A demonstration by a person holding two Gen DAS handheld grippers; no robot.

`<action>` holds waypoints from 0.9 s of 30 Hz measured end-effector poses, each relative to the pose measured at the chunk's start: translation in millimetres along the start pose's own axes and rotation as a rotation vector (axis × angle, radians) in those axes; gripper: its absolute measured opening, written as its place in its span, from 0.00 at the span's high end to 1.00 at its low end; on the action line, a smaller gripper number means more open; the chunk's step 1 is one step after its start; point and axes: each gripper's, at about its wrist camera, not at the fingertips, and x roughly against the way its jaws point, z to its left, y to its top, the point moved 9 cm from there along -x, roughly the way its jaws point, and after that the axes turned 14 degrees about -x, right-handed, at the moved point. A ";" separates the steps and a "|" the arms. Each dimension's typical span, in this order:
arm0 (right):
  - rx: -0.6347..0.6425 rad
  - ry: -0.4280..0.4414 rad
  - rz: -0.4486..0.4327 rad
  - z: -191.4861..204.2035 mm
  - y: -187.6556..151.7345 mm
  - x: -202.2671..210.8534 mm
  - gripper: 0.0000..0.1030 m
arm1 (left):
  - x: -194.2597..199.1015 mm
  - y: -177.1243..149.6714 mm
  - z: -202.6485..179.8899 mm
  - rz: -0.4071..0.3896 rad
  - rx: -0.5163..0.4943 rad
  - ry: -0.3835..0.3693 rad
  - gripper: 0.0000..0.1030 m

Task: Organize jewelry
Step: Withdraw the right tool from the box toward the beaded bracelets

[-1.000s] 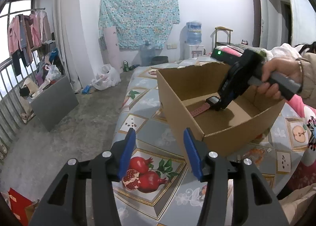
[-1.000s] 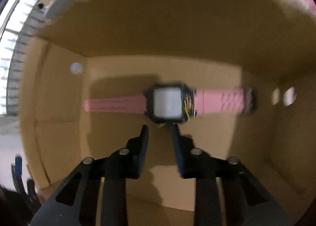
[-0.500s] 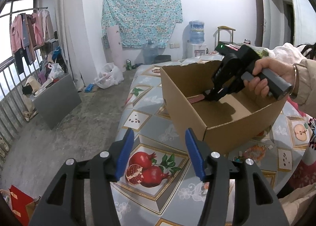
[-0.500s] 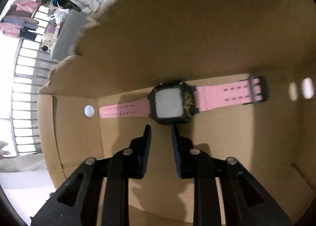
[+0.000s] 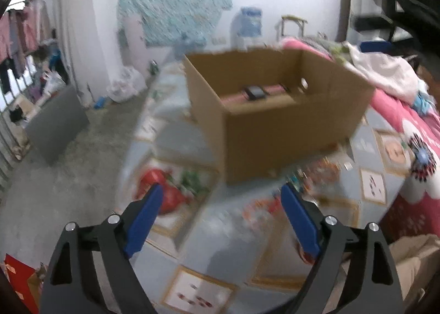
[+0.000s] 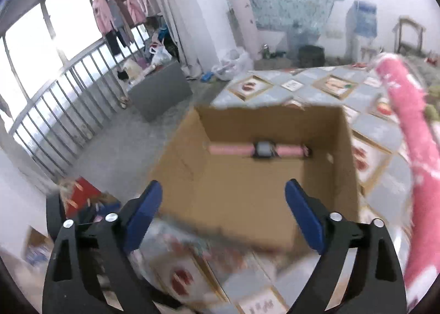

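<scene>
A pink-strapped watch (image 6: 261, 149) with a dark square face lies flat on the floor of an open cardboard box (image 6: 324, 176), near its far wall. In the left wrist view the watch (image 5: 254, 92) shows inside the box (image 5: 275, 132). My right gripper (image 6: 223, 209) hovers above and in front of the box, its jaws opening wide with nothing between them. My left gripper (image 5: 222, 212) hangs over the patterned tablecloth (image 5: 220, 234) in front of the box, jaws also opening, empty. A blurred cluster of small colourful items (image 5: 316, 171) lies on the cloth by the box's front corner.
Pink bedding (image 5: 407, 110) with a white garment (image 5: 385, 75) lies right of the box. The table's left edge drops to a concrete floor (image 5: 68, 176) with a grey board (image 5: 55, 124). A railing and hanging clothes (image 6: 118, 11) stand at the far left.
The right gripper let go of the watch, pulled back up out of the box and spread its jaws wide. The left gripper's jaws widened too, and it dipped slightly toward the table.
</scene>
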 end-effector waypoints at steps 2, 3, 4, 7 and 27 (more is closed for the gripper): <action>0.006 -0.089 0.018 -13.2 -34.7 -11.2 0.13 | -6.2 -11.3 -13.3 0.034 0.007 -0.035 0.15; -0.001 -0.146 0.039 -23.1 -55.8 -17.9 0.13 | -9.2 -15.9 -18.8 0.049 0.008 -0.044 0.15; -0.009 -0.167 0.054 -26.1 -66.0 -23.5 0.13 | -11.4 -19.5 -23.1 0.062 0.008 -0.049 0.14; -0.044 -0.245 0.107 -46.4 -103.4 -47.0 0.13 | -25.9 -29.1 -34.1 0.118 0.002 -0.037 0.14; -0.059 -0.376 0.141 -74.8 -131.0 -87.2 0.08 | -53.1 -57.7 -39.2 0.264 0.028 -0.004 0.05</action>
